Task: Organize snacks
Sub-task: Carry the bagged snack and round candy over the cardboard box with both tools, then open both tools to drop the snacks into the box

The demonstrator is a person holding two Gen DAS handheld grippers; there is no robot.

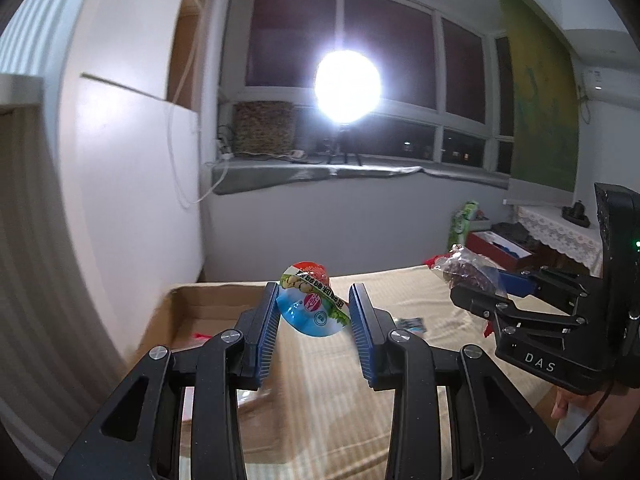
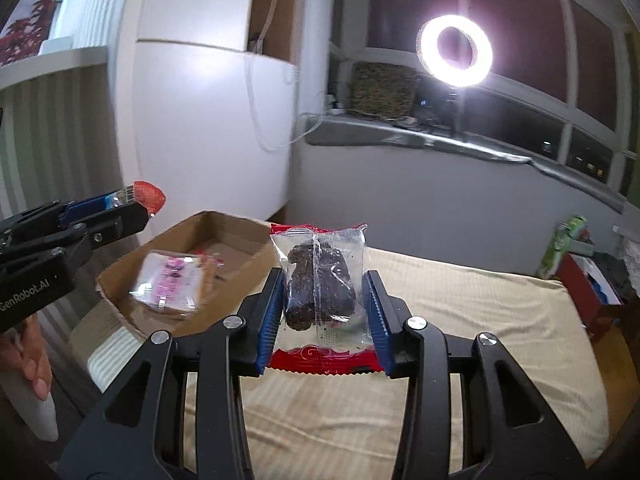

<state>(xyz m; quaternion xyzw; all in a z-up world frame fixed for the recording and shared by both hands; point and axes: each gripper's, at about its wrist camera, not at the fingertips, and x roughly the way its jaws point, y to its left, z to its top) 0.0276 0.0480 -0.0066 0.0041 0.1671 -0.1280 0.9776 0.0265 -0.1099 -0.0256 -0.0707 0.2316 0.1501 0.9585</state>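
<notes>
On our far left stands the open brown cardboard box (image 2: 224, 256), on the beige striped cloth (image 2: 460, 320), with a clear packet printed in pink (image 2: 170, 284) lying inside it. Above the box edge, our left gripper (image 1: 314, 312) clamps a small round jelly cup with a red top and a blue-and-white printed lid (image 1: 310, 304) between its blue pads, tilted and clear of the cloth. To the right, our right gripper (image 2: 324, 312) pinches a clear plastic packet with red ends holding a dark brown cake (image 2: 320, 284), upright and lifted above the cloth.
</notes>
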